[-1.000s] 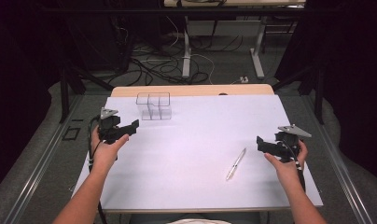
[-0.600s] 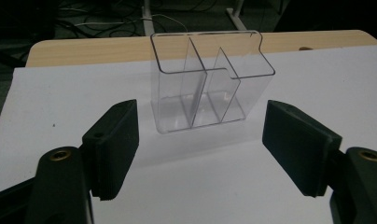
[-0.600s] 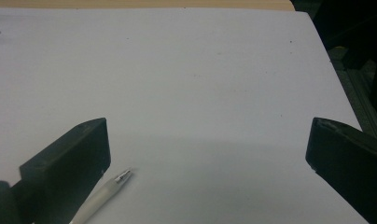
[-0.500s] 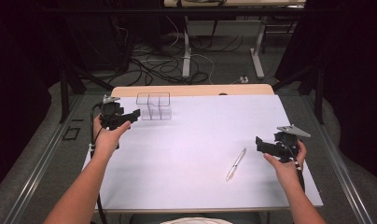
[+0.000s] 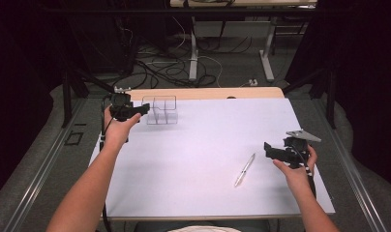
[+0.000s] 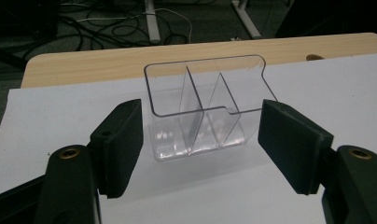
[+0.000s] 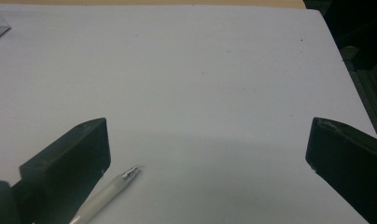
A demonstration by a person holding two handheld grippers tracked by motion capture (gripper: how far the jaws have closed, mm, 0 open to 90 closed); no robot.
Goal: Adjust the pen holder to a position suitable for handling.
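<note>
Here, the right gripper [image 5: 270, 151] is held low over the white table [image 5: 208, 159], jaws spread wide and empty. The right gripper view places the pen [image 7: 105, 193] just inside its left jaw, tip pointing away from the camera; the high view shows the same pen [image 5: 245, 169] lying well ahead of those jaws. Farther off, the left gripper [image 5: 141, 109] is also spread. The left gripper view sets the clear divided organizer [image 6: 203, 109] between and just beyond its jaws, untouched, revealing inner partitions that are faint from above. The high view shows that organizer [image 5: 160, 110] near the table's far edge.
</note>
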